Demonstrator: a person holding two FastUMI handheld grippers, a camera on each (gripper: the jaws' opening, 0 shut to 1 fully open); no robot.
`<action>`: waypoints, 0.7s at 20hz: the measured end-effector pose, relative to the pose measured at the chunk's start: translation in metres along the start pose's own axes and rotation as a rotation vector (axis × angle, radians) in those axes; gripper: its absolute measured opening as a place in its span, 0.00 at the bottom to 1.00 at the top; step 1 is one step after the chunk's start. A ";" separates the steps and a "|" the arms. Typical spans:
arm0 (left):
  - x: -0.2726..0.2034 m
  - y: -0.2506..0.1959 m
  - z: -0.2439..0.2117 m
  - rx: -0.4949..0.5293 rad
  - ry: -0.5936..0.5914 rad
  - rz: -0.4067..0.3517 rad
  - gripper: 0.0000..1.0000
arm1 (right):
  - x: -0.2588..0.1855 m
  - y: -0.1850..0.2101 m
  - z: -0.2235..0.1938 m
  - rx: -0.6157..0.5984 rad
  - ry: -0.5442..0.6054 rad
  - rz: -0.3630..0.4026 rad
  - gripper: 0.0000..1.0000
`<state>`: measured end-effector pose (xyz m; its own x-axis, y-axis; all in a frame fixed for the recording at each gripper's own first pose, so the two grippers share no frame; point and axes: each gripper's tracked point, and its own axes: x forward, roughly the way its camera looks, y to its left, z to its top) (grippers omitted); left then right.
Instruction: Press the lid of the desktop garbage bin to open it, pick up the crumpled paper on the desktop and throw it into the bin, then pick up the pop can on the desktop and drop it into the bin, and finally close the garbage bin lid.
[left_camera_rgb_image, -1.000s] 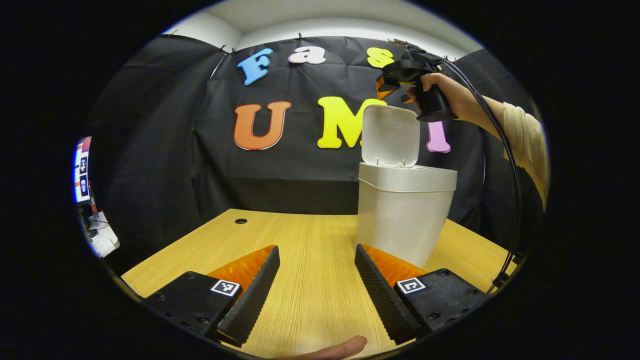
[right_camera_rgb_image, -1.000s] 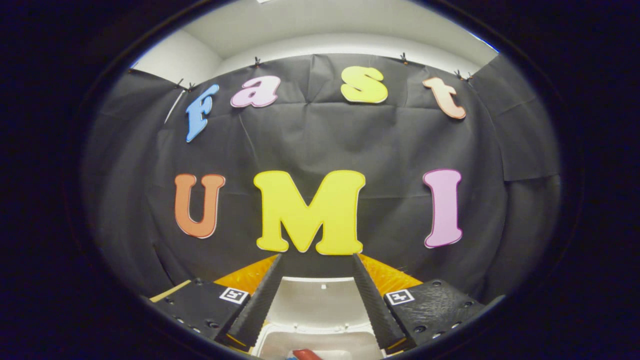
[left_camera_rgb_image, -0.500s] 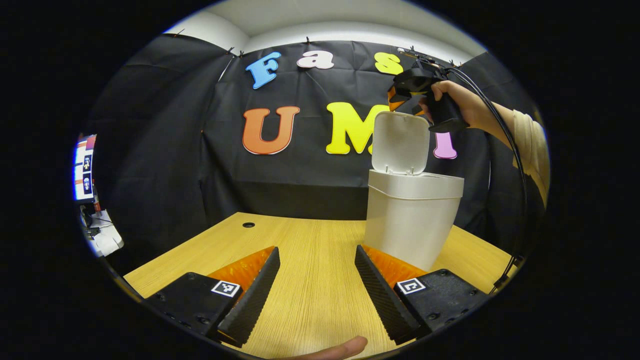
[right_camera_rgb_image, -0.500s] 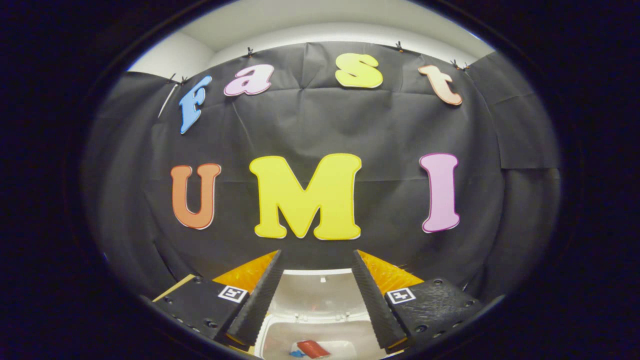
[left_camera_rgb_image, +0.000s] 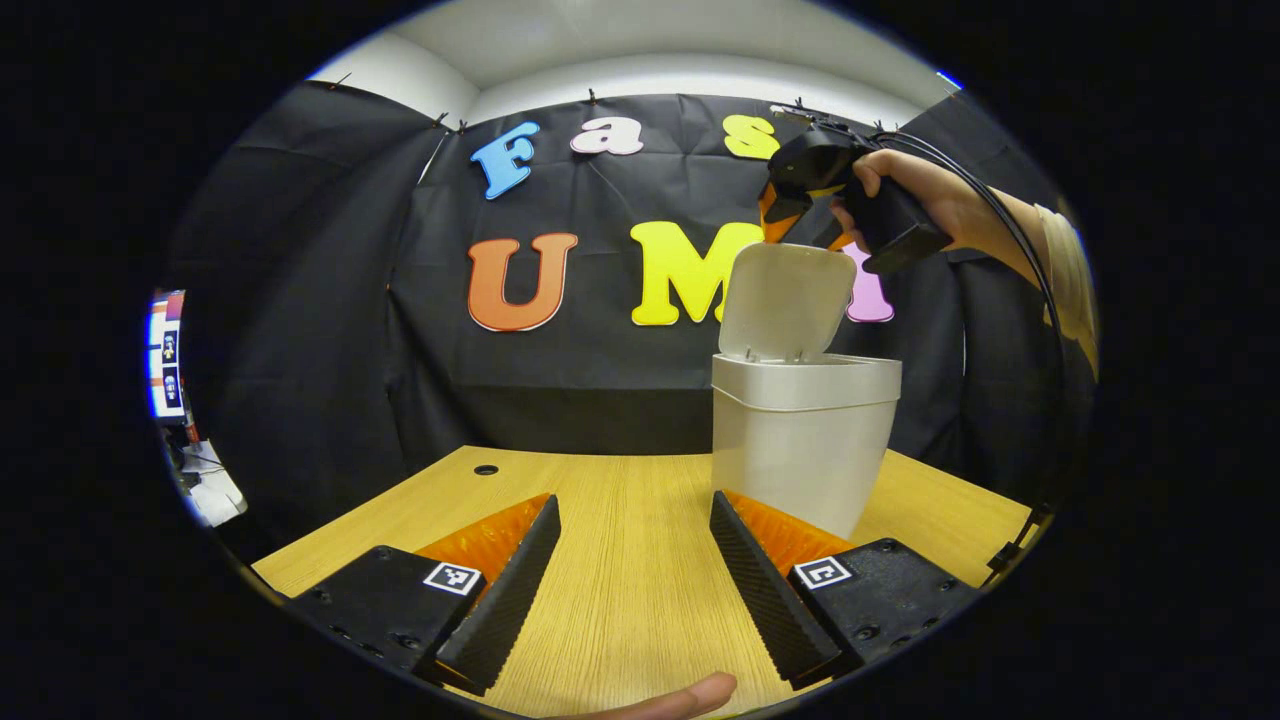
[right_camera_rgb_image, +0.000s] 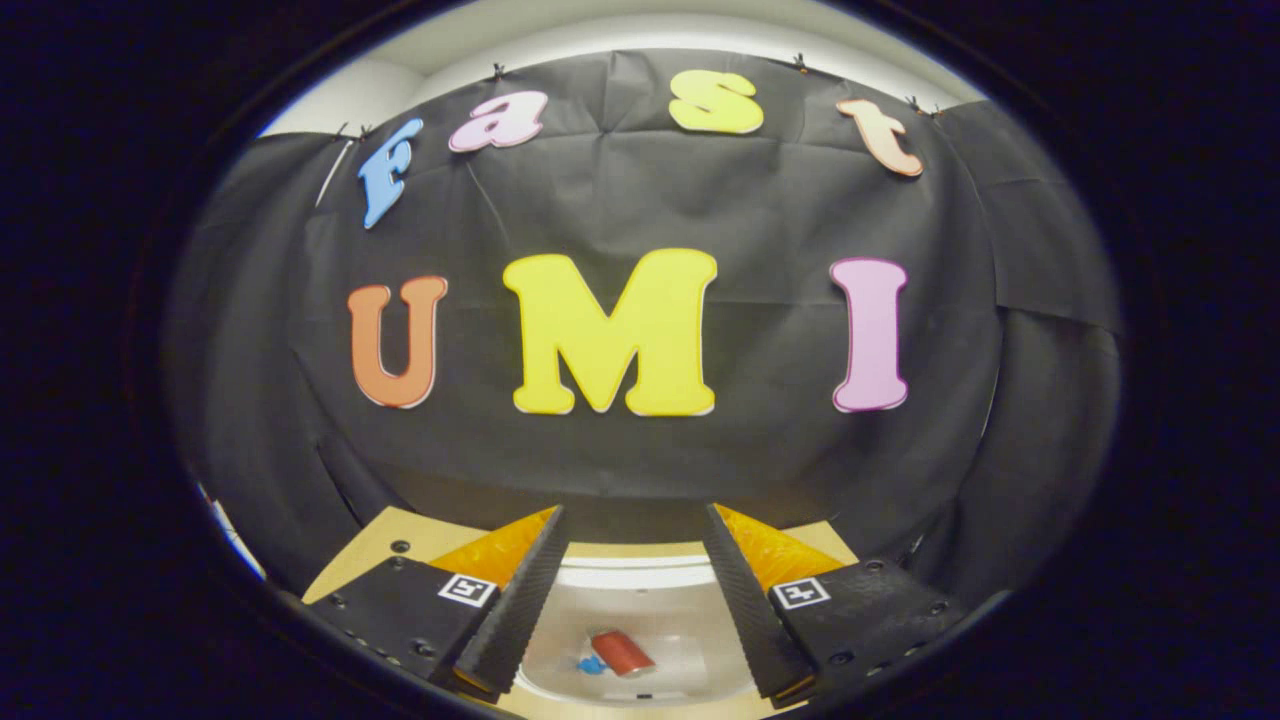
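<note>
1. Now, in the left gripper view, we see the bin (left_camera_rgb_image: 800, 440) on the table (left_camera_rgb_image: 620, 590) at about 1 o'clock from our left gripper (left_camera_rgb_image: 632, 575), with its lid (left_camera_rgb_image: 783, 300) standing nearly upright on the far rim
2. The left gripper hangs low over the table, fingers spread wide with nothing between them, well apart from the bin
3. The right gripper (left_camera_rgb_image: 800, 205), held by a hand (left_camera_rgb_image: 925, 200), sits at 12 o'clock above the lid's top edge, just beside it; we cannot tell from here whether they touch
4. In the right gripper view, the right gripper (right_camera_rgb_image: 628, 600) has its fingers spread apart and empty, looking down into the bin's mouth (right_camera_rgb_image: 640, 650)
5. The can (right_camera_rgb_image: 622, 652) lies on its side at the bottom of the bin, at 6 o'clock from those fingers, with something blue just beside it; we cannot make out the paper for sure
6. We judge both throws done, so closing the lid is what remains
7. The relation that counts: the lid's free edge lies right under the right gripper, and its hinge line runs across the bin's far rim, so the lid should swing towards us and down
8. The right gripper is far nearer than the left, so we would leave the push to it
</note>
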<state>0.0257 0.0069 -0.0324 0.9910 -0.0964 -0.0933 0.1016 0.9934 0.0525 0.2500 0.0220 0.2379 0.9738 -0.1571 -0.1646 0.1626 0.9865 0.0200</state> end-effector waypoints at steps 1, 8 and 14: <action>-0.001 -0.002 0.002 0.007 -0.005 -0.003 0.98 | 0.000 0.000 -0.007 0.010 0.024 0.000 0.85; 0.002 0.001 0.001 0.006 -0.007 0.004 0.98 | -0.004 -0.002 -0.053 -0.001 0.180 0.025 0.84; 0.005 0.003 -0.007 -0.019 0.023 0.008 0.98 | -0.007 -0.003 -0.107 -0.023 0.374 0.040 0.83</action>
<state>0.0300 0.0096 -0.0396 0.9894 -0.0876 -0.1158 0.0922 0.9951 0.0346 0.2259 0.0248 0.1329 0.8529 -0.0951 -0.5133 0.1182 0.9929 0.0124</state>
